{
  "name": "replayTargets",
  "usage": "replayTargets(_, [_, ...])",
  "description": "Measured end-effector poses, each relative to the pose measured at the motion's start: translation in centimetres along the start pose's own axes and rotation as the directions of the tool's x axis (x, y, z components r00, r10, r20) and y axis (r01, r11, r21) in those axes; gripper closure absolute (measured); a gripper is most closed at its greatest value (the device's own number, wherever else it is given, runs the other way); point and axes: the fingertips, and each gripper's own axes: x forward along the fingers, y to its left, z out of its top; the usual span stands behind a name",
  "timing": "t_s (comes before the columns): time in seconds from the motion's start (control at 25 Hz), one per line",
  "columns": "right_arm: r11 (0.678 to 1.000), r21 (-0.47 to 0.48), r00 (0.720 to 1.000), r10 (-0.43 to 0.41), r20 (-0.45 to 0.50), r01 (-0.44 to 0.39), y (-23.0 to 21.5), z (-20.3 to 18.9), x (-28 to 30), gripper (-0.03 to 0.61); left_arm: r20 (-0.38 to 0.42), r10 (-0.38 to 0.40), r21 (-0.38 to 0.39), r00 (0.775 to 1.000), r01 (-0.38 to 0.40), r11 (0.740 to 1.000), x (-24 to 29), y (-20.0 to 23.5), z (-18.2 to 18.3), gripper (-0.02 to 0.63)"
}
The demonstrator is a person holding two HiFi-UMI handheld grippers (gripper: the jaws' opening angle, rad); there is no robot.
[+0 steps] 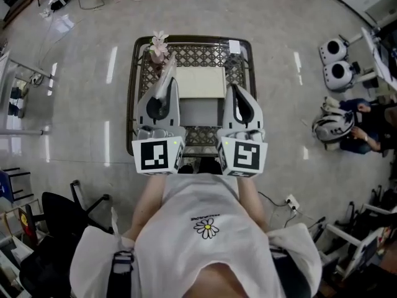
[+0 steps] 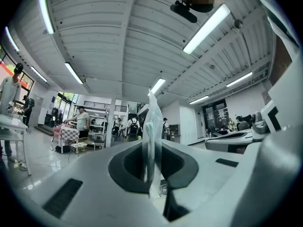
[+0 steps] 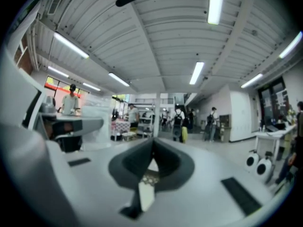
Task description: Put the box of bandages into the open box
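Observation:
An open white box sits on a dark lattice-topped table, its grey inside facing up between my two grippers. My left gripper hovers over the box's left side, tilted up. It is shut on a thin, whitish, translucent item. In the left gripper view this item stands edge-on between the closed jaws of the left gripper. My right gripper hangs over the box's right side. Its jaws are shut with nothing between them, which the right gripper also shows in its own view. I cannot make out a bandage box as such.
A pink flower and a small white tag lie at the table's far edge. A white wheeled machine and a seated person are on the right. A black chair stands at lower left. Both gripper views show ceiling and distant people.

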Motion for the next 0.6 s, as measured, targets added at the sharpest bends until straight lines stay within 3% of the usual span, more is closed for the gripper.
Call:
replayTargets(0.28, [0.997, -0.031, 0.997, 0.068, 0.026, -0.067, 0.1, 0.9, 1.3, 0.548, 0.027, 0.063, 0.029, 0.998, -0.063, 0.998, 1.5, 1.5, 1.0, 0.577])
replayTargets(0.6, [0.993, -0.042, 0.994, 0.108, 0.028, -0.107, -0.7, 1.0, 1.6, 0.548, 0.034, 0.058, 0.039, 0.998, -0.059, 0.997, 2.5, 0.3, 0.9, 0.577])
